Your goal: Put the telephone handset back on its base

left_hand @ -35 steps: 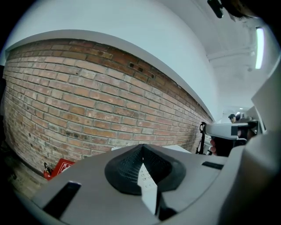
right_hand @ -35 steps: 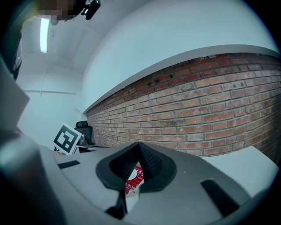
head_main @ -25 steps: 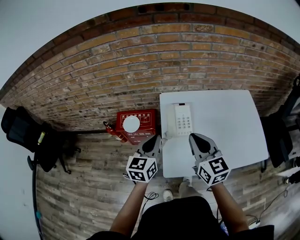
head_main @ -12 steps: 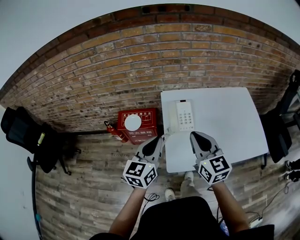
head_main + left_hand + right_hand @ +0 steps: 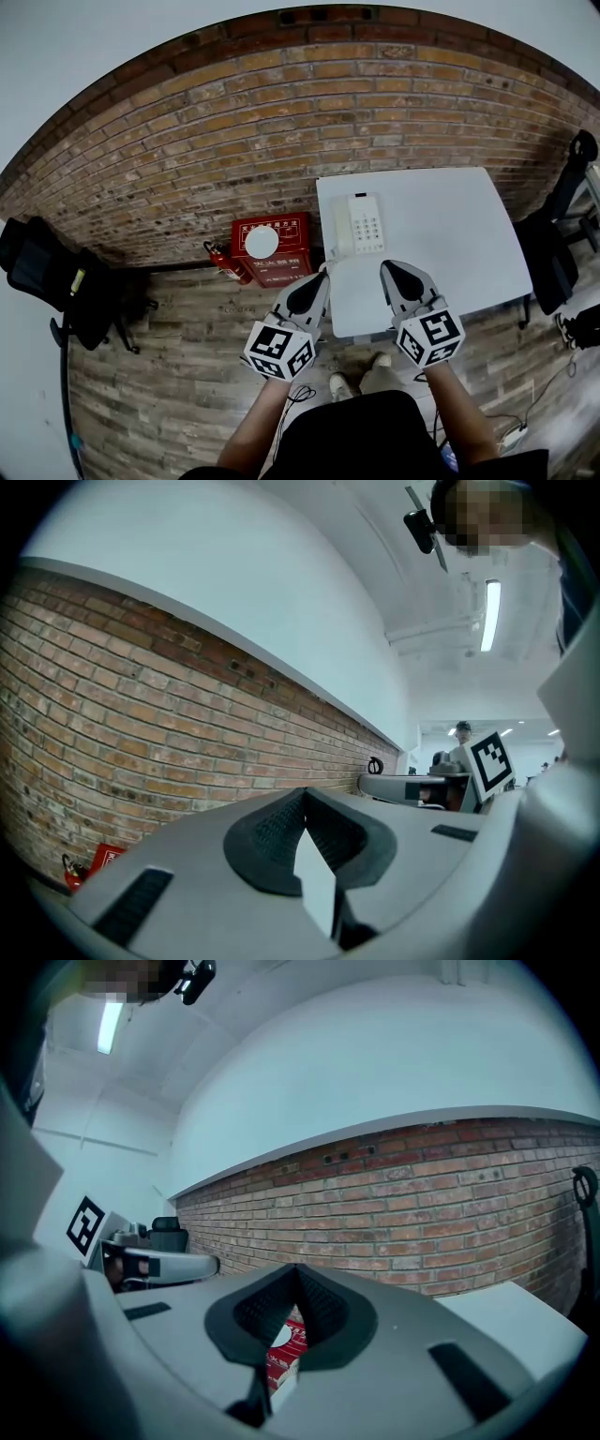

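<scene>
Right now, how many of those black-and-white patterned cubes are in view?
2. One cube sits on the left gripper, over the wood floor; the other cube sits on the right gripper, by the white table's near edge. None looks hidden.

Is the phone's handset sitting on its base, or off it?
On, it appears: the handset lies snug along the left side of the base on the white table, though too small for certainty.

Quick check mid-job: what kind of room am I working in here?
Probably an office or workshop-style room. A white table carrying a telephone stands by a brick wall. A black office chair sits at the left, and a red fire-extinguisher box rests on the wood-plank floor.
</scene>
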